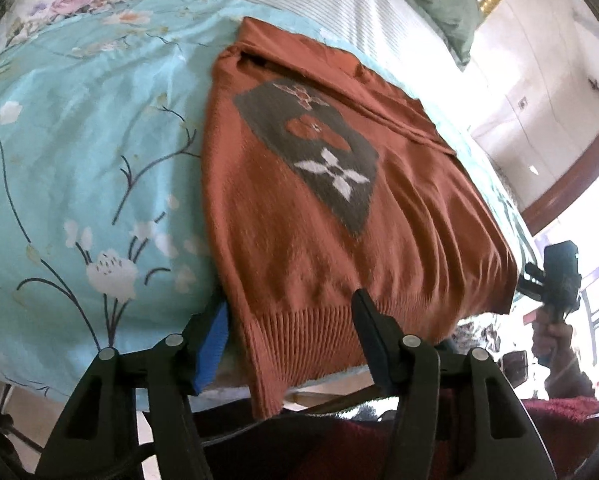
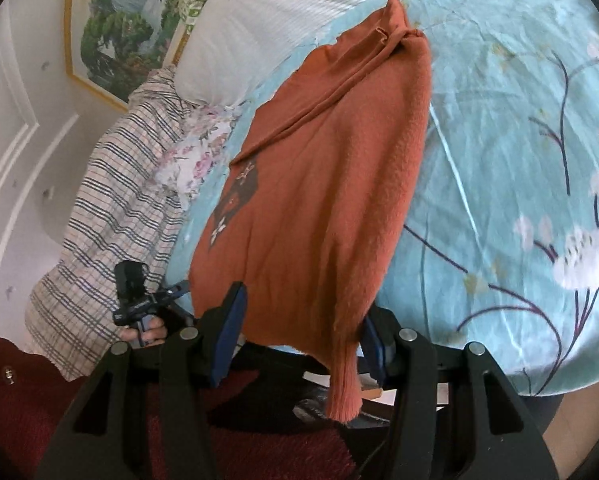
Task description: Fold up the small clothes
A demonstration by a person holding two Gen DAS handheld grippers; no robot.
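We see a bed covered by a pale blue floral sheet (image 1: 79,152), filling most of both wrist views. On it lies a rust-orange knit sweater (image 1: 319,240), spread lengthwise with both sides folded in, its ribbed hem hanging over the near edge of the bed at 6 o'clock and its collar toward 12 o'clock. A grey patch with a white flower motif (image 1: 331,176) sits on its chest. At 9 o'clock in the right wrist view a plaid cloth (image 2: 111,216) lies bunched, with a framed landscape painting (image 2: 127,20) on the wall at 11 o'clock. Our left gripper (image 1: 291,344) stands wide, its fingers either side of the hem. Our right gripper (image 2: 303,340) is likewise wide, straddling the hanging hem corner, gripping nothing.
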